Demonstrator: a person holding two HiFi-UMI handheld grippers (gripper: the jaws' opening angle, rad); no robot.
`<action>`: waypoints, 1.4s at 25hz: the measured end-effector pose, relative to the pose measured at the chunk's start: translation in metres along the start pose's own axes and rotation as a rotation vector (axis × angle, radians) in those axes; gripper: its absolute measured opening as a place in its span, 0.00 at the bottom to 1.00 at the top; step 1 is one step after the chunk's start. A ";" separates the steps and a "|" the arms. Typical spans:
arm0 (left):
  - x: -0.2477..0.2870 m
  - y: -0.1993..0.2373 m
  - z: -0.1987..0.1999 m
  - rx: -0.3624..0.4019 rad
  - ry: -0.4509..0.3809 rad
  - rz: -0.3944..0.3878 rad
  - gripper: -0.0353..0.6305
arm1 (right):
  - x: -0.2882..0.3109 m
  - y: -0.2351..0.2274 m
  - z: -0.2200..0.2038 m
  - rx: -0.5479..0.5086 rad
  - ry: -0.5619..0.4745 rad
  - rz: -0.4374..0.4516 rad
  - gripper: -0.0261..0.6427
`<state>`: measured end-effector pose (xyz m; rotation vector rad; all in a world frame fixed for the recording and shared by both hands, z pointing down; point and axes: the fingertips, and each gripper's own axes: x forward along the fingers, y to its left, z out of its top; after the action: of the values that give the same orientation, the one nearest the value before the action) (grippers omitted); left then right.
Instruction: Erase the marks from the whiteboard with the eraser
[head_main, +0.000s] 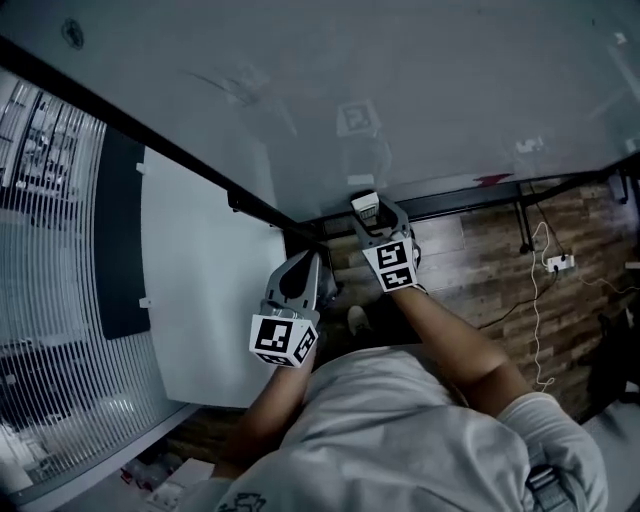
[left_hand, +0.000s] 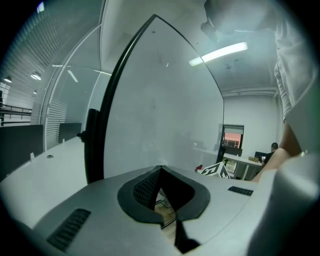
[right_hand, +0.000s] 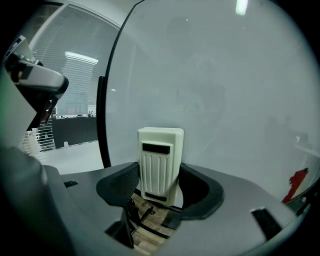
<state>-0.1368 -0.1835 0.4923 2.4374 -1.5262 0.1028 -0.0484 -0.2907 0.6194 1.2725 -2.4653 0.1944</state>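
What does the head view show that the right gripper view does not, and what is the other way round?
Only the head view: the two marker cubes and a white power strip with its cable. Only the right gripper view: the ribbed face and dark slot of the eraser, which stands clamped in the right claw. Both views share the eraser, the right claw and the whiteboard.

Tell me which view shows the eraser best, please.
The right gripper view: the eraser stands upright between the jaws, with its ribbed face close and plain to see. The head view shows only its small top end, pointing at the board. The left gripper view does not show it.
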 end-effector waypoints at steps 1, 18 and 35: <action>0.005 -0.004 0.000 0.005 -0.004 -0.010 0.06 | -0.004 -0.011 -0.006 -0.001 0.007 -0.014 0.41; 0.036 -0.021 -0.021 0.003 0.034 -0.041 0.06 | -0.046 -0.152 -0.072 0.046 0.072 -0.247 0.41; -0.019 0.019 -0.045 -0.036 0.043 0.083 0.06 | -0.006 -0.077 -0.078 0.216 0.074 -0.204 0.41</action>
<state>-0.1589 -0.1628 0.5354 2.3296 -1.5970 0.1411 0.0367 -0.3094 0.6861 1.5649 -2.2817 0.4562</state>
